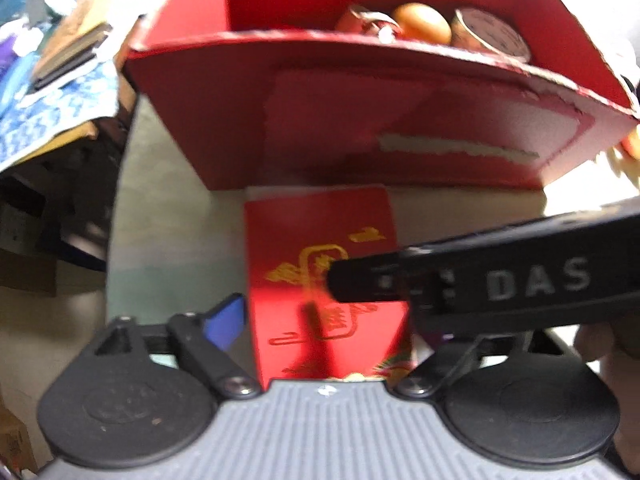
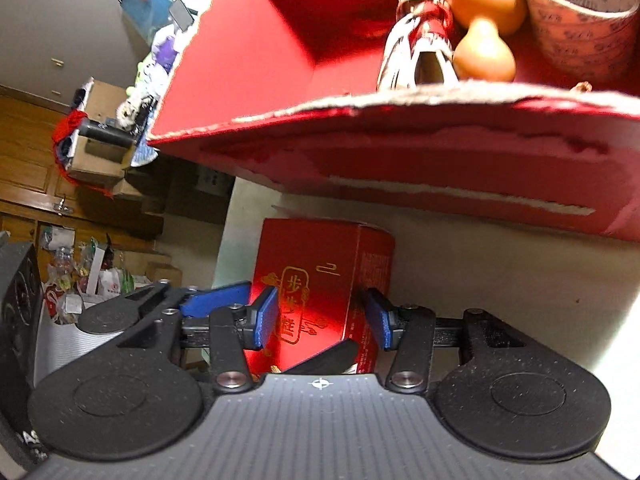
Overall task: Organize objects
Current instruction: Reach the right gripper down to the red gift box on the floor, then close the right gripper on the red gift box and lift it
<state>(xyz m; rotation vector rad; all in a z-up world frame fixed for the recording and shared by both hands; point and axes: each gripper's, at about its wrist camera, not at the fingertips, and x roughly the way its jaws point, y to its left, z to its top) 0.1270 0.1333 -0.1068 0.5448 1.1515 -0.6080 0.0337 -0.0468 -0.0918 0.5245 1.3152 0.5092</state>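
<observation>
A small red box with gold print [image 1: 320, 280] [image 2: 320, 280] stands on the pale table before a big open red cardboard box [image 1: 360, 120] [image 2: 400, 140]. The big box holds an orange gourd [image 2: 482, 28], a tape roll [image 2: 576, 20] and a red-and-white wrapped item [image 2: 420, 48]. My right gripper [image 2: 324, 320] has its blue pads [image 2: 266, 318] against both sides of the small box. My left gripper [image 1: 320, 320] straddles the same box; only its left blue pad [image 1: 224, 320] shows, apart from the box, and the right gripper's black body [image 1: 500, 280] hides the other.
Left of the table there is clutter: cardboard boxes [image 2: 96, 152], a blue patterned cloth [image 1: 52, 116], bags on the floor [image 2: 80, 280] and wooden cabinets [image 2: 24, 168]. The table's left edge [image 2: 224, 240] is close to the small box.
</observation>
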